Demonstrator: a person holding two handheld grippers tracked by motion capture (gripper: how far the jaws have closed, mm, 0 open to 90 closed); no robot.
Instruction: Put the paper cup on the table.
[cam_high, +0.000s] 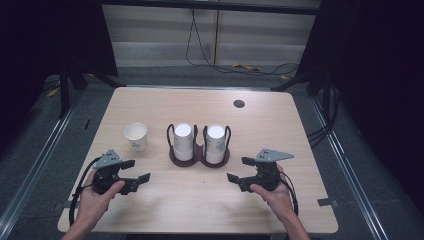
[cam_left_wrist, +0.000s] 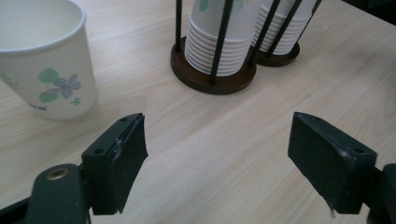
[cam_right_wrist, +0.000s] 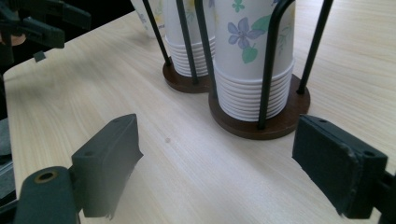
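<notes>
A single white paper cup (cam_high: 136, 136) (cam_left_wrist: 46, 60) with a flower print stands upright on the left half of the wooden table (cam_high: 280, 130). At the table's middle a dark wire cup holder (cam_high: 199, 156) carries two stacks of upside-down cups (cam_high: 183, 141) (cam_high: 215, 143); the stacks (cam_left_wrist: 219, 42) (cam_right_wrist: 254, 60) appear close up in both gripper views. My left gripper (cam_high: 141, 169) (cam_left_wrist: 217, 149) is open just in front of the single cup, nothing between its jaws. My right gripper (cam_high: 236, 168) (cam_right_wrist: 217, 158) is open in front of the holder's right stack, also empty.
A round cable port (cam_high: 239, 103) sits in the table's far right part. The other gripper (cam_right_wrist: 42, 23) appears at the upper left of the right gripper view. Bare wood lies between both grippers and along the near edge.
</notes>
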